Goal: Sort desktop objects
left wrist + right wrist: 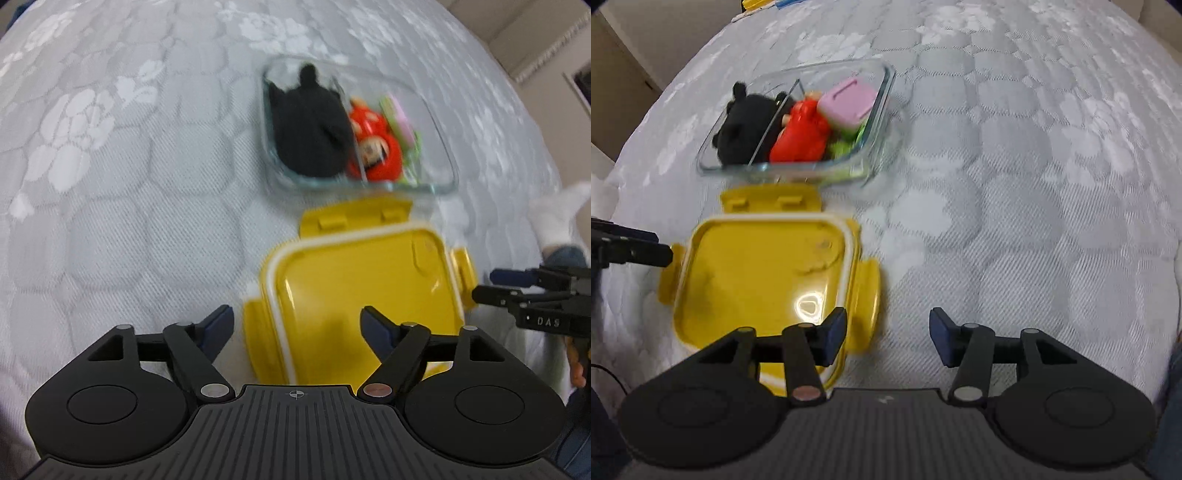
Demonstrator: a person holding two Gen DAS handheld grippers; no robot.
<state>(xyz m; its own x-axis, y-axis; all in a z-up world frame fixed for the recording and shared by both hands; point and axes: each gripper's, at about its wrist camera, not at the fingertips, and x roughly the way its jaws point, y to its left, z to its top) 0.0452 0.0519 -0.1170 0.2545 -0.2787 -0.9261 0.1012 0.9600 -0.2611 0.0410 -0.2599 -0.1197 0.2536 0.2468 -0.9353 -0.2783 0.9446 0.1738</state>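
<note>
A yellow snap lid [354, 291] [761, 280] with a white seal lies flat on the quilt, all of its flaps out. Just beyond it stands a clear glass container [443, 147] [882, 92] with a divider. It holds a black plush toy [310, 129] [746, 129], a red figure [376, 147] [801, 136], a pink box [849, 99] and green pieces. My left gripper [297, 325] hovers open over the lid's left edge, its pads touching nothing. My right gripper [888, 332] is open by the lid's right flap, and also shows at the right edge of the left wrist view [517, 291].
A grey-white quilted cover [1015, 221] with a flower pattern spreads under everything. A person's white-socked foot [557, 210] rests on it to the right of the lid. Beige walls or furniture [624, 55] border the far left. Small yellow and blue items [757, 3] lie at the far edge.
</note>
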